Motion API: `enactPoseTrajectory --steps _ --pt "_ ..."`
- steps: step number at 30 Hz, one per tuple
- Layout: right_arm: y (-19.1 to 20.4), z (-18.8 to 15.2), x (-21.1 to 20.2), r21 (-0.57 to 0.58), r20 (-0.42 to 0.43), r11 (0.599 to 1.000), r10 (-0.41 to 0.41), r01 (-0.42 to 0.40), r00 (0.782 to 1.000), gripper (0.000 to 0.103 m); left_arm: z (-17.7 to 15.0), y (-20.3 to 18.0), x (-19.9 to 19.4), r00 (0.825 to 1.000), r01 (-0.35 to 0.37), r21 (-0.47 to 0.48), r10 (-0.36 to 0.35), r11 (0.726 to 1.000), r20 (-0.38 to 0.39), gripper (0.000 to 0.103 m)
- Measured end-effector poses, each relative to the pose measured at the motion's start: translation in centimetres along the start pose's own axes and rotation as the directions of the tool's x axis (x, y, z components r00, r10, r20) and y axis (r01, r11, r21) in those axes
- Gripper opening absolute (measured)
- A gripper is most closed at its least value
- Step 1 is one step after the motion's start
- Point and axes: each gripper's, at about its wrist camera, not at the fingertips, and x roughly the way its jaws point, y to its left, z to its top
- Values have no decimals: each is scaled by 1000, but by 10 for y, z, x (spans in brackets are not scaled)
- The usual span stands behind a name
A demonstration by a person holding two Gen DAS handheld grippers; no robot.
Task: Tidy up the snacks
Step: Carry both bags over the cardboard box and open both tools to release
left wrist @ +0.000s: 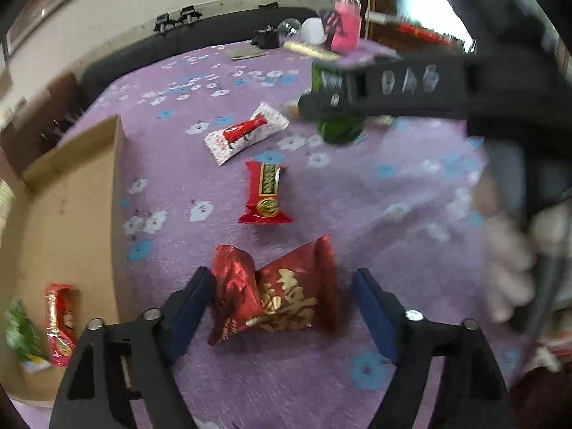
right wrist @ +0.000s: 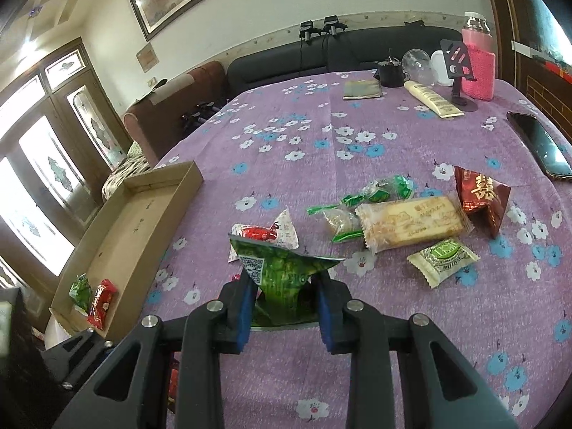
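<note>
My left gripper (left wrist: 282,286) is open around a dark red snack packet with gold characters (left wrist: 279,296) lying on the purple flowered tablecloth. My right gripper (right wrist: 284,286) is shut on a green snack packet (right wrist: 282,268), held above the table; it shows blurred in the left wrist view (left wrist: 336,128). A flat cardboard box (right wrist: 143,214) at the left holds a green packet (right wrist: 80,291) and a red packet (right wrist: 102,302). It also shows in the left wrist view (left wrist: 71,214).
Loose snacks lie on the cloth: a red bar (left wrist: 266,193), a white-red packet (left wrist: 246,132), green candies (right wrist: 375,193), a long biscuit pack (right wrist: 411,221), a cream packet (right wrist: 443,254), a dark red packet (right wrist: 482,196). A phone (right wrist: 540,143) and a pink bottle (right wrist: 477,60) stand far right.
</note>
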Motion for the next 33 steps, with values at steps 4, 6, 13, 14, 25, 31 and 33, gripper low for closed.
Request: enactPoseTrajectory --steps 4,6,13,14,25,31,33 --pt "-1 0 -6 -1 4 1000 2 -2 1000 29 3 19 -14 998 56 -86 -52 995 47 53" --pt "1 -1 -8 -8 8 1000 2 -2 1000 29 2 25 -22 997 44 -105 -37 994 70 53" --pt "13 1 -19 -37 24 999 15 -14 1000 29 1 53 -60 982 103 -191 -70 976 176 53" --pt "17 2 -21 -49 28 999 20 -18 999 29 1 62 -67 978 111 -214 -69 970 195 53" --pt "91 15 -4 -193 -9 977 84 -85 996 29 -18 171 -96 973 19 -420 79 907 217 54" --pt "150 21 31 -259 -105 951 149 -172 983 29 -24 229 -78 981 -26 -508 121 861 154 54" --pt "168 21 46 -287 -133 941 148 -181 980 29 -24 241 -71 982 -48 -525 136 850 131 55"
